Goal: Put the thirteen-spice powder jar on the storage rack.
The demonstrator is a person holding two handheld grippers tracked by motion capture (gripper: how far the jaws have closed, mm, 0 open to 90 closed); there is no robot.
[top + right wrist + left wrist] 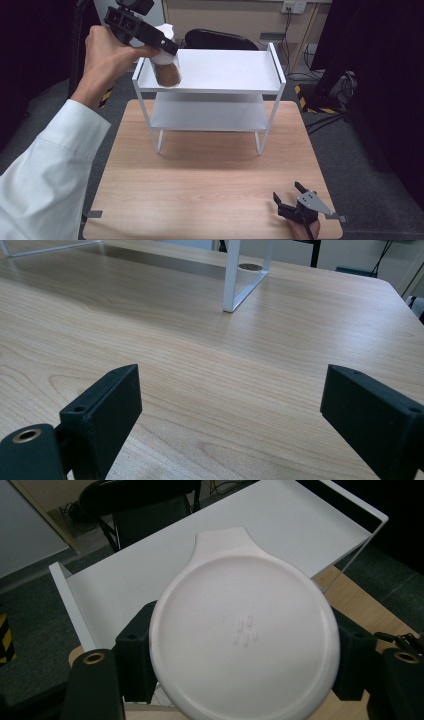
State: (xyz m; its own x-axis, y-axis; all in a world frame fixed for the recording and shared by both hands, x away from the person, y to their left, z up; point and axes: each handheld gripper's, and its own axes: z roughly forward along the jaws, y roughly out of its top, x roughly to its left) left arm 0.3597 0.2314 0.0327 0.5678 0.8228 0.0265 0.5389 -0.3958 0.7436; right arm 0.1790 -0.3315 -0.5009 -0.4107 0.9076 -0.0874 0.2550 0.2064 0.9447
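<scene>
The jar (pixel 166 67) sat clamped in the left tongs (pixel 161 46), the two black jaws pressed against opposite sides of its white lid (pixel 244 640), so the grip was firm and as narrow as the lid allowed. It hung tilted over the left end of the white rack's (pixel 210 70) top shelf, just above the shelf and, as far as I could tell, not yet resting on it. The person's left hand (pixel 107 52) held the tool high at that corner of the rack.

To my eye the step was setting the jar onto that top shelf. Doing it well would have meant bringing the jar upright first, lowering it inside the raised rim rather than on it, and easing the jaws apart only once the base sat flat.

The jar was clear-walled, with a brown powder filling roughly its lower half; the tilt had slumped the powder to one side. The lid was closed, its pouring tab pointing toward the far side of the rack.

Both shelves of the rack carried nothing.

The right tongs (pixel 292 197) rested on the tabletop (pixel 210 175) well in front of the rack, jaws spread wide and gripping nothing.
</scene>
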